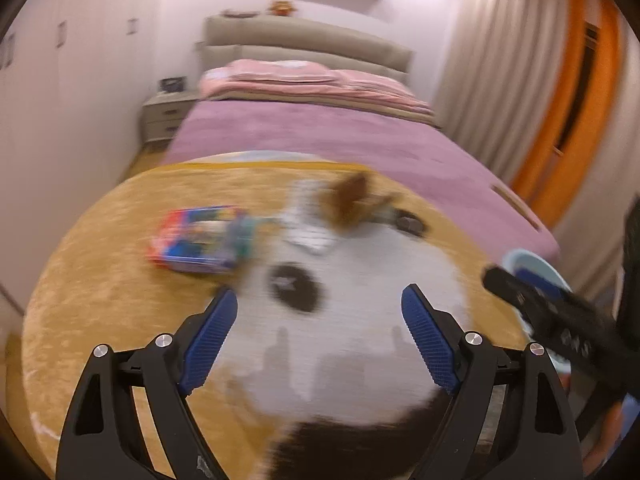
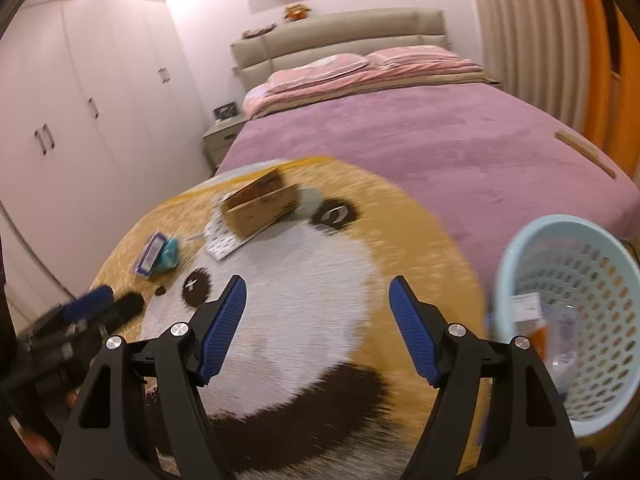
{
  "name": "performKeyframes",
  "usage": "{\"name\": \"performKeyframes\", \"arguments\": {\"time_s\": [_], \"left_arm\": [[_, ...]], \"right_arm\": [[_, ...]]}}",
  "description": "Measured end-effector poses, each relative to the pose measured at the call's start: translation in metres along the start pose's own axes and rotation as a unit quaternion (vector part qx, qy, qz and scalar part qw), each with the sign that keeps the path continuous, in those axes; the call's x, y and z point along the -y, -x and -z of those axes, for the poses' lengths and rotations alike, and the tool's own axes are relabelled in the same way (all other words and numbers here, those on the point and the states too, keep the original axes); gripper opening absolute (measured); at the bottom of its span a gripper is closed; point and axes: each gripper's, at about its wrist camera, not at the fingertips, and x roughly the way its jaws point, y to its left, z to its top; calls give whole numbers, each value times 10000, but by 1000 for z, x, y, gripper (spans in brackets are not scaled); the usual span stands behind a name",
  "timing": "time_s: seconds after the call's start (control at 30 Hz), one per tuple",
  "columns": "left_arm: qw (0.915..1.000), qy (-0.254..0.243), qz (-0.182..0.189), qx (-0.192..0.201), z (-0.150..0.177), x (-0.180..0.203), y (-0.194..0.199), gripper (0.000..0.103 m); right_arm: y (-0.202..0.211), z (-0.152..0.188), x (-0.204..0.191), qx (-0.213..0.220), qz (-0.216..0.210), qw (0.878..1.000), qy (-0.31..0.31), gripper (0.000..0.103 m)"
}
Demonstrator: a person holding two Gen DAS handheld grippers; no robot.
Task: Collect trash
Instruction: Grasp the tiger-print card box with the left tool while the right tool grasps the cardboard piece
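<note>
Both your left gripper [image 1: 319, 309] and right gripper [image 2: 317, 303] hang with jaws apart, holding nothing. The pale blue perforated plastic basket [image 2: 600, 264] stands near right; the brown cardboard box [image 2: 262, 205] lies far left.

Warm indoor light, ceiling glare upper left; heavy motion blur on rug [image 1: 100, 300]; fisheye bending, dark corners.

No legible text anywhere.

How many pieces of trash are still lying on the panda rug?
3, maybe more hidden: a cardboard box at the far edge, a white sheet under it, and a blue packet to the left.
</note>
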Motion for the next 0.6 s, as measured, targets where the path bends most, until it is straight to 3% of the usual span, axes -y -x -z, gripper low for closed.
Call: {"name": "performKeyframes", "arguments": {"time_s": [0.2, 0.47, 0.6], "left_arm": [[9979, 275, -567, -113, -15, -53, -22, 82], [9970, 238, -671, -313, -34, -68, -57, 82], [9958, 294, -702, -500, -31, -76, -68, 72]], "right_arm": [[-27, 15, -17, -158, 45, 9996, 242, 70], [-28, 18, -24, -86, 253, 9986, 450, 70], [-29, 19, -27, -91, 282, 9981, 548, 71]]}}
